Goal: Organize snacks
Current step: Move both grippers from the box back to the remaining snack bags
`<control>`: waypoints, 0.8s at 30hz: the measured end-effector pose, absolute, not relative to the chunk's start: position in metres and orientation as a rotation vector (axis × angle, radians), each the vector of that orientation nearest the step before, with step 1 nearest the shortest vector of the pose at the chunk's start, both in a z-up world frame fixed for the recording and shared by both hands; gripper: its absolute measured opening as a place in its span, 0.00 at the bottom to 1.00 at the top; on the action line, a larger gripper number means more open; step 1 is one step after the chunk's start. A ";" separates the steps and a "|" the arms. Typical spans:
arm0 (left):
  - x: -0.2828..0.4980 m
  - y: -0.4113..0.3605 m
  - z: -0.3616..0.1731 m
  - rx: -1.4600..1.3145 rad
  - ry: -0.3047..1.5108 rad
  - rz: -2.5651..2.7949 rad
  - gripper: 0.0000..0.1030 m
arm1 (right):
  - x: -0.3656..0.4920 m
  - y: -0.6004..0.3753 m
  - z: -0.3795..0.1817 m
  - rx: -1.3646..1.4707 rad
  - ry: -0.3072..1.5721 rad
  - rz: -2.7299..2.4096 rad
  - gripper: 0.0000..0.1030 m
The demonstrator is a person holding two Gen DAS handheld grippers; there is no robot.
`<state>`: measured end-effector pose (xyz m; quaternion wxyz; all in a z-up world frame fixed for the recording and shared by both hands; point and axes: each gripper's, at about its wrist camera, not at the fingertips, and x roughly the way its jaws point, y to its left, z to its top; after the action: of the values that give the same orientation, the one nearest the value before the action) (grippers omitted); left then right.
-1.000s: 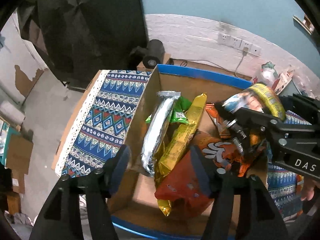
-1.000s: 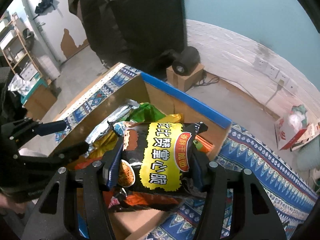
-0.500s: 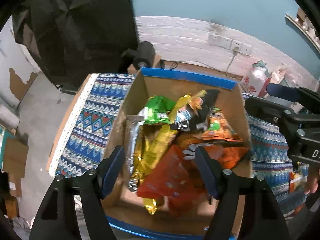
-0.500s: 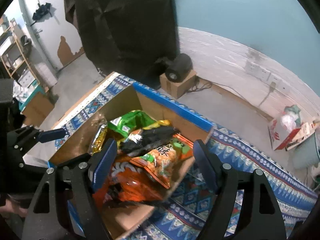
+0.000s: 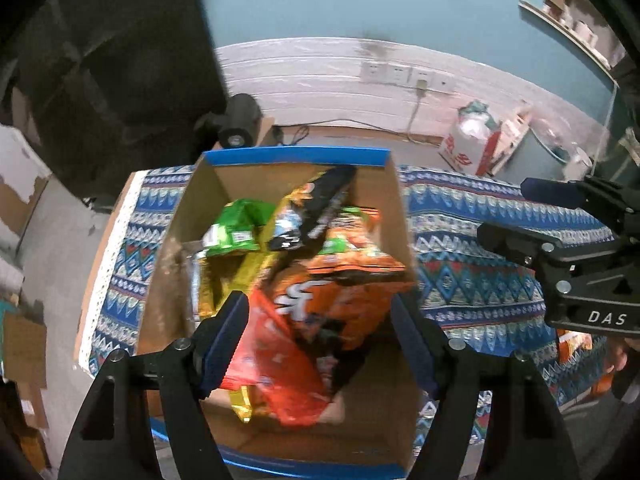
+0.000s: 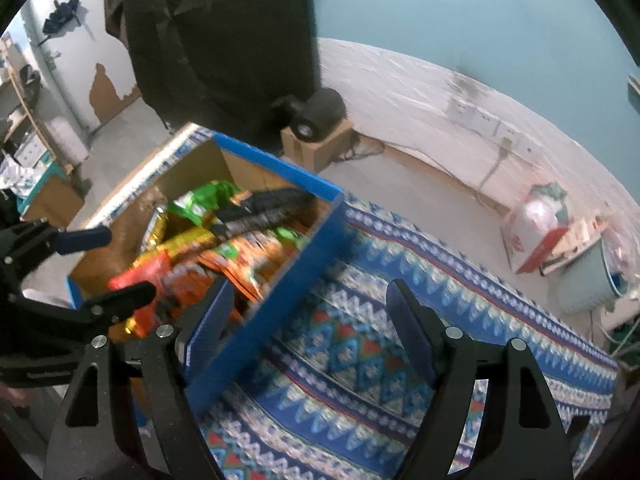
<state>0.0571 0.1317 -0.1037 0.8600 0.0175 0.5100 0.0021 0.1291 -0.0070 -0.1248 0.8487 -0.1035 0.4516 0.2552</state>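
Observation:
A cardboard box (image 5: 296,158) with a blue rim sits on the patterned cloth, piled with snack bags. A black-and-yellow bag (image 5: 320,208) lies on top at the back, beside a green bag (image 5: 236,228). An orange bag (image 5: 340,280) and a red bag (image 5: 280,368) fill the front. My left gripper (image 5: 320,320) hangs open over the front of the pile with nothing between its fingers. My right gripper (image 6: 310,300) is open and empty above the box's right wall (image 6: 280,308) and the cloth. Each gripper shows in the other's view: the right gripper (image 5: 520,216), the left gripper (image 6: 108,268).
The blue patterned tablecloth (image 6: 380,340) stretches right of the box. More snack packets (image 5: 576,344) lie at the right, under the right gripper. Beyond the table are a black roll on a small carton (image 5: 240,120), a red-and-white bag (image 5: 468,144) and wall sockets.
My right gripper has let go of the black-and-yellow bag, which now lies in the box, and has opened and drawn back to the right. The left gripper has shifted over the pile.

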 end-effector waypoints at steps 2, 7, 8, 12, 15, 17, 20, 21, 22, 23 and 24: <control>0.058 0.121 -0.104 0.041 1.077 -0.019 0.73 | 0.126 -0.018 -0.126 -0.220 0.961 0.520 0.76; 0.059 0.092 -0.109 0.078 1.093 -0.077 0.73 | 0.117 -0.051 -0.130 -0.217 0.986 0.476 0.76; 0.058 0.087 -0.110 0.086 1.096 -0.086 0.73 | 0.116 -0.056 -0.131 -0.217 0.991 0.469 0.76; 0.057 0.061 -0.116 0.110 1.117 -0.138 0.73 | 0.110 -0.085 -0.136 -0.212 1.011 0.428 0.76; 0.055 0.041 -0.121 0.134 1.133 -0.176 0.73 | 0.105 -0.109 -0.140 -0.203 1.026 0.394 0.76; 0.054 0.029 -0.124 0.151 1.143 -0.193 0.73 | 0.103 -0.126 -0.142 -0.194 1.038 0.370 0.76; 0.053 0.013 -0.128 0.168 1.156 -0.226 0.73 | 0.097 -0.152 -0.145 -0.179 1.057 0.335 0.76; 0.053 0.008 -0.130 0.170 1.161 -0.235 0.73 | 0.096 -0.157 -0.146 -0.176 1.063 0.327 0.76; 0.053 0.002 -0.131 0.173 1.166 -0.244 0.73 | 0.094 -0.164 -0.147 -0.172 1.069 0.314 0.77; 0.053 -0.004 -0.133 0.176 1.173 -0.256 0.73 | 0.093 -0.171 -0.149 -0.167 1.076 0.300 0.77; 0.053 -0.008 -0.134 0.179 1.176 -0.264 0.73 | 0.091 -0.178 -0.150 -0.161 1.084 0.288 0.77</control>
<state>0.0531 -0.0085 -0.1340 0.8202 0.0842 0.5521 -0.1240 0.0909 -0.1778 -0.1504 0.8438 -0.0763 0.5134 0.1366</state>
